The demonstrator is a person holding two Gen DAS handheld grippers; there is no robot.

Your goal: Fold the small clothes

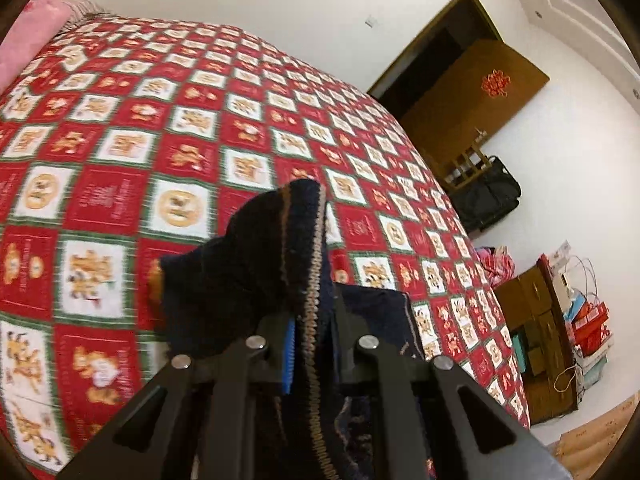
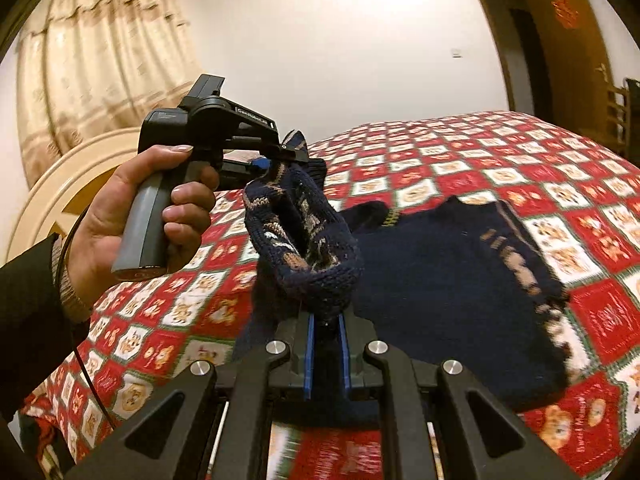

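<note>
Both grippers are lifting one edge of a small navy sweater (image 2: 452, 280) off the red checked bedspread (image 2: 500, 168), and the step in hand looks like carrying that edge over the body to make a fold. To do it well, the two tools should travel together at the same height, keeping the knit taut between them so the lifted edge lands straight and square on the part lying flat, without dragging the rest across the bed. The left gripper (image 1: 312, 320) has its jaws clenched nearly together on a stitched edge of the sweater, which bunches up just beyond the tips. The right gripper (image 2: 326, 320) is likewise pinched on a thick ribbed hem, a narrow gap filled with wool. The rest of the sweater lies spread on the bedspread to the right, near the middle.
</note>
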